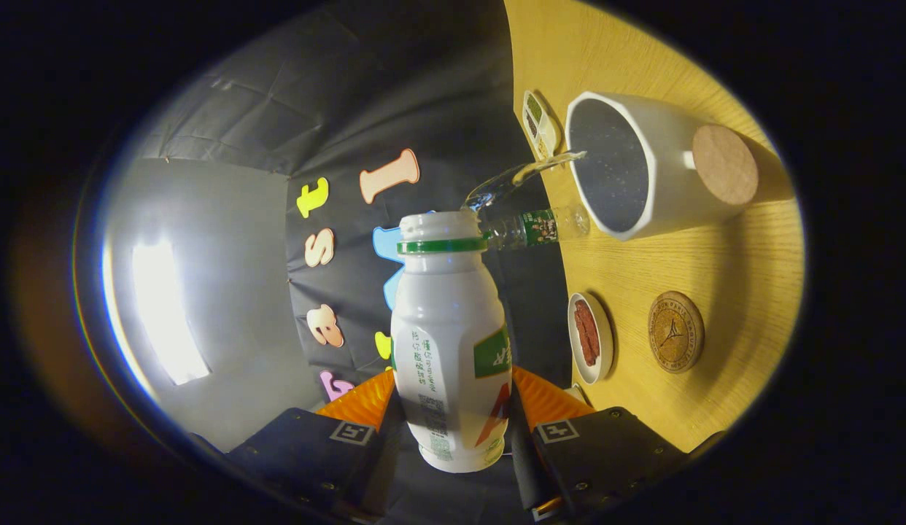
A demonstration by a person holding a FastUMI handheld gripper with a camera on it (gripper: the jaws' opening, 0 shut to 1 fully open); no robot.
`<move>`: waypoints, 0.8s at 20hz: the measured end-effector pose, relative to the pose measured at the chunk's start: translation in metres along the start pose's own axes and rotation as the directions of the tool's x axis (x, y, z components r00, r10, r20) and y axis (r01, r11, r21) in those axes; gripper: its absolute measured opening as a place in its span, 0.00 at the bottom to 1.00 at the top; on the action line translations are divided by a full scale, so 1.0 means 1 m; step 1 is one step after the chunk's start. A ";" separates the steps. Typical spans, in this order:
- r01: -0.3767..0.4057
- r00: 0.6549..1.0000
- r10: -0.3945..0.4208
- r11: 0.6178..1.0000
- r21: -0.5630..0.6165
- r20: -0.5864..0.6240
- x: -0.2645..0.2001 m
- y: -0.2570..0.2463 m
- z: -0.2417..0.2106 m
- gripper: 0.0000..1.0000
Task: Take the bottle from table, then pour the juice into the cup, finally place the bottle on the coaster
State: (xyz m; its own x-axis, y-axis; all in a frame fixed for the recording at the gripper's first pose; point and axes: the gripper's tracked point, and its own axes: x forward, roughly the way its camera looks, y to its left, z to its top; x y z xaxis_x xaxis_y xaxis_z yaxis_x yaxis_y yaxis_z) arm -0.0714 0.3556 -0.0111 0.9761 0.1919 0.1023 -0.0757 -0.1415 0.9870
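Note:
My gripper (451,399) is shut on a white bottle (449,343) with a green neck ring, one finger on each side of its lower body. The whole view is rolled over, so the bottle is tipped on its side with its open mouth toward the white cup (661,171). A clear stream of liquid (522,175) arcs from the bottle's mouth to the cup's rim. The cup stands on the yellow wooden table (745,262), beyond the fingers, and its inside looks dark. A round cork coaster (675,332) with a printed mark lies on the table near the cup, with nothing on it.
A clear plastic bottle (544,226) with a green label stands just past the white bottle's mouth, beside the cup. A small white dish (590,337) with red-brown contents sits next to the coaster. A small packet (539,124) lies beyond the cup. A cork disc (724,164) shows on the cup's side.

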 end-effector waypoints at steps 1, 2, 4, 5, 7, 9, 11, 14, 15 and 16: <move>-0.002 1.000 0.002 1.000 0.001 -0.001 0.001 0.001 -0.001 0.66; -0.004 1.000 0.004 1.000 0.003 -0.002 0.000 0.001 -0.001 0.66; -0.008 1.000 0.008 1.000 0.006 -0.004 0.000 0.001 -0.001 0.66; -0.010 1.000 0.010 1.000 0.009 -0.005 0.001 0.002 -0.002 0.66; -0.013 1.000 0.013 1.000 0.013 -0.007 0.002 0.002 -0.004 0.66; -0.015 1.000 0.015 1.000 0.017 -0.010 0.001 0.003 -0.004 0.66; -0.015 1.000 0.015 1.000 0.019 -0.012 0.001 0.003 -0.004 0.66; -0.015 1.000 0.016 1.000 0.023 -0.015 0.002 0.002 -0.006 0.66; -0.015 1.000 0.015 1.000 0.024 -0.015 0.003 0.003 -0.007 0.66; -0.016 1.000 0.016 1.000 0.026 -0.015 0.002 0.002 -0.007 0.66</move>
State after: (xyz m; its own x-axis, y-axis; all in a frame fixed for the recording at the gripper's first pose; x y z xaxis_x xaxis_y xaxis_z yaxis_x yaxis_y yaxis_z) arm -0.0709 0.3620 -0.0078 0.9716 0.2039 0.1201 -0.0858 -0.1694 0.9818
